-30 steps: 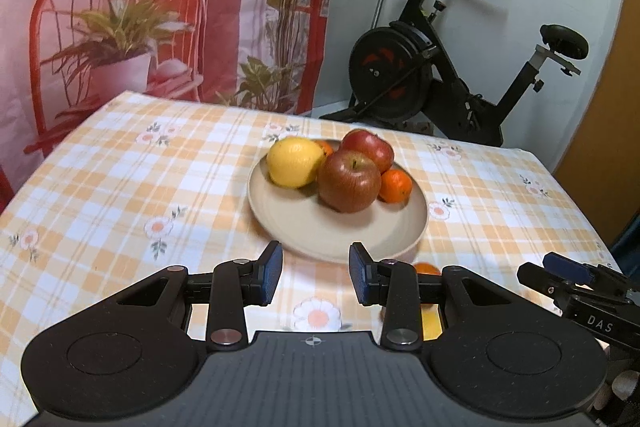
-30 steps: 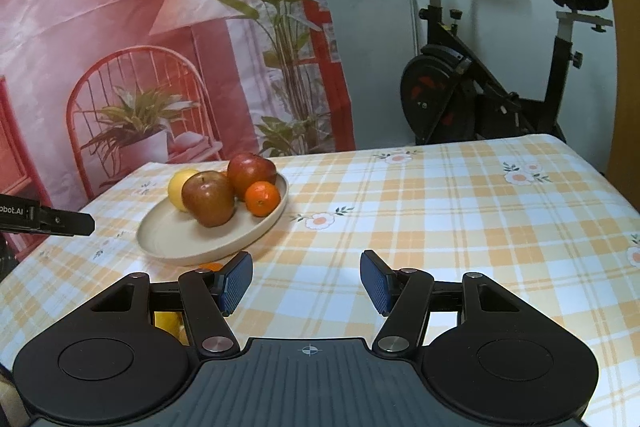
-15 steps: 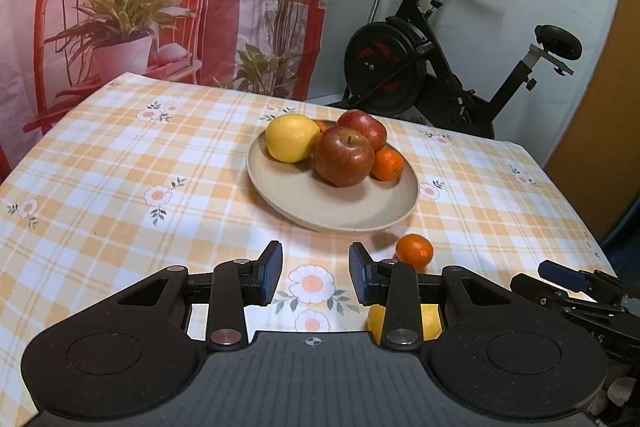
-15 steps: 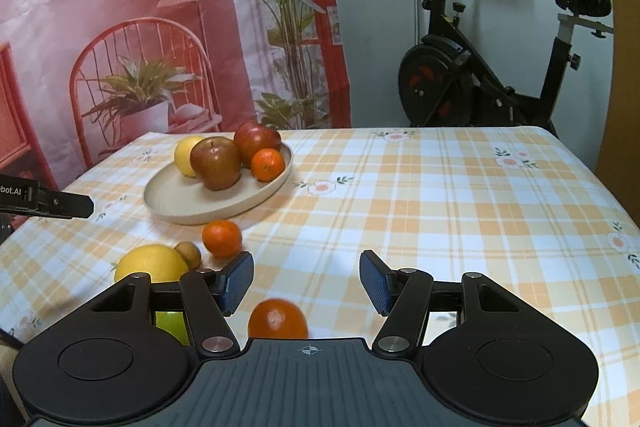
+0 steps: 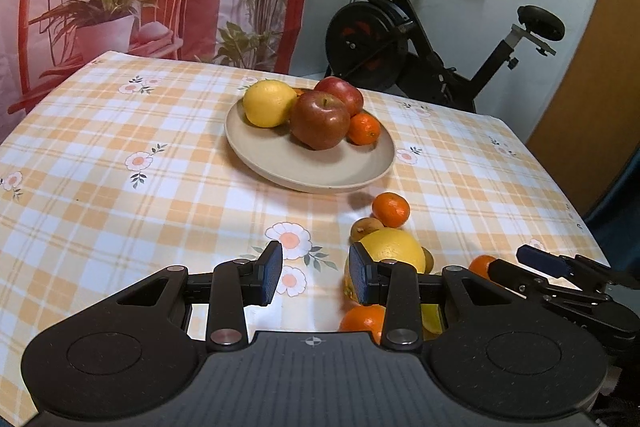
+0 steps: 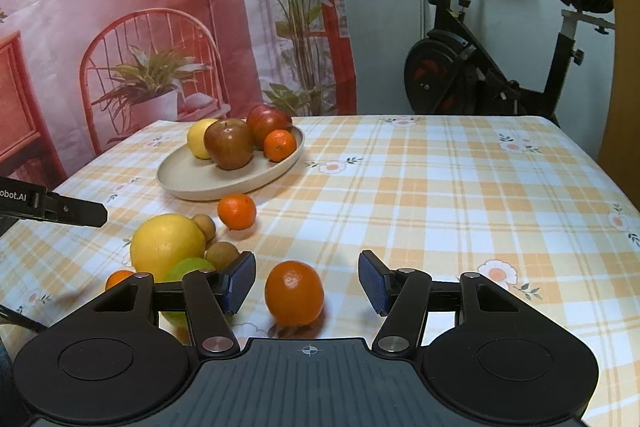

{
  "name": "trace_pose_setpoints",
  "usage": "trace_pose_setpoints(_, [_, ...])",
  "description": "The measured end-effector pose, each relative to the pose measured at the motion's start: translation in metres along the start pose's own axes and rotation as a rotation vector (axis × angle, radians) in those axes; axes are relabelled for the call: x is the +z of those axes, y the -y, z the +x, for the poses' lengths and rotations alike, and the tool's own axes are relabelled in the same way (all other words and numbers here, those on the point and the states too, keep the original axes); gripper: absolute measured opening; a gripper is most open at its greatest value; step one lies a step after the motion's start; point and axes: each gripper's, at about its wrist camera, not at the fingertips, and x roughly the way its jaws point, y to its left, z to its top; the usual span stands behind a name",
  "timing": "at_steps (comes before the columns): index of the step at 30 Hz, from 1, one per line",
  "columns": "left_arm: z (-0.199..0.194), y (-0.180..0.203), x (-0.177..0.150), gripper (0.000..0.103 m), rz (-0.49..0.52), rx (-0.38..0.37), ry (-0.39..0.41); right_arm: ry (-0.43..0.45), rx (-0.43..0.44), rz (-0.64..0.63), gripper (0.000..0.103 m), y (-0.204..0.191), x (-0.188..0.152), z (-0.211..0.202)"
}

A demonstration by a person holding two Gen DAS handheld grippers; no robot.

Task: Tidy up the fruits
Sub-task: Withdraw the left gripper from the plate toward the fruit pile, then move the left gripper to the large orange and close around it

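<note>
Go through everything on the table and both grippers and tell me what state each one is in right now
Plate: holds four visible fruits, front half bare.
Orange: on the cloth between the right gripper's jaws, untouched.
Right gripper: open.
Left gripper: open, empty.
Large yellow citrus: loose on the cloth.
Tangerine: loose, near the plate.

Table w/ checked floral cloth: beige plate upper left; loose mandarin, grapefruit, orange lower left.

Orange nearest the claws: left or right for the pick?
Right. The orange sits on the cloth between the open right claw pads, untouched. The left claw frames bare cloth, fruit off to its side.
</note>
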Motion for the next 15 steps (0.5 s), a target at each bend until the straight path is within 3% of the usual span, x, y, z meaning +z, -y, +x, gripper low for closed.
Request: trace_pose_setpoints(15, [0.003,0.008,-0.013,0.039,0.029,-0.035,-0.037,-0.023,0.029,-0.013,0.050,-0.002,-0.011,0.006])
